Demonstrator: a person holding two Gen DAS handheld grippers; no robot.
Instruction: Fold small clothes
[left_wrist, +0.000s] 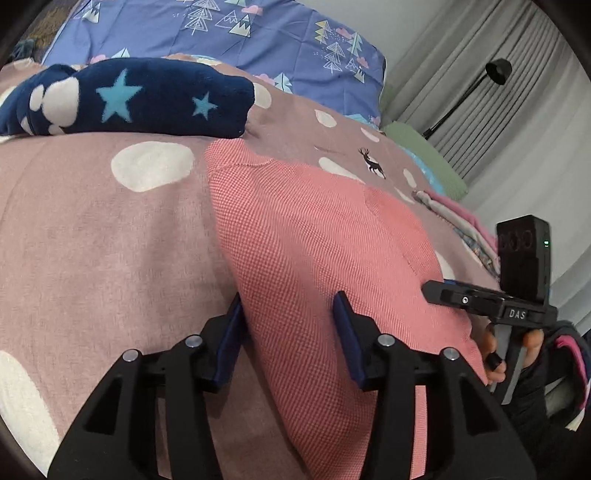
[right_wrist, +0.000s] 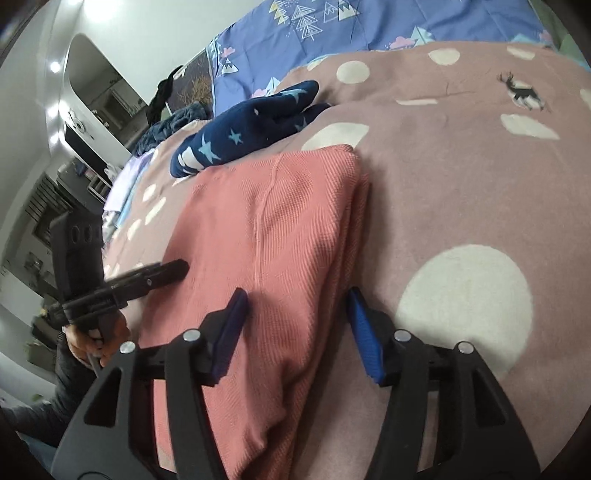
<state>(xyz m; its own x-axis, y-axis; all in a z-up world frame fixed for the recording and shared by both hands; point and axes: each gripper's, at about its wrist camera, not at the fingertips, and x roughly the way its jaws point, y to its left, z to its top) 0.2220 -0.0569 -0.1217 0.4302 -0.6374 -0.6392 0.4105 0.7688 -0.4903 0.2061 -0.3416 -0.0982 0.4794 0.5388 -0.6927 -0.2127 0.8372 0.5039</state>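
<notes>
Grippers sit nearest: the left gripper (left_wrist: 288, 332) has its jaws spread over the left edge of the pink garment (left_wrist: 314, 240), and the right gripper (right_wrist: 295, 328) has its jaws spread over the stacked right edge; neither pinches cloth. The garment lies partly folded on the dotted blanket (left_wrist: 92, 240). It looks light, soft and limp, likely to sag, so the layered edge seems the best hold. Beyond lies a navy star-print cloth (left_wrist: 147, 99). No containers show.
</notes>
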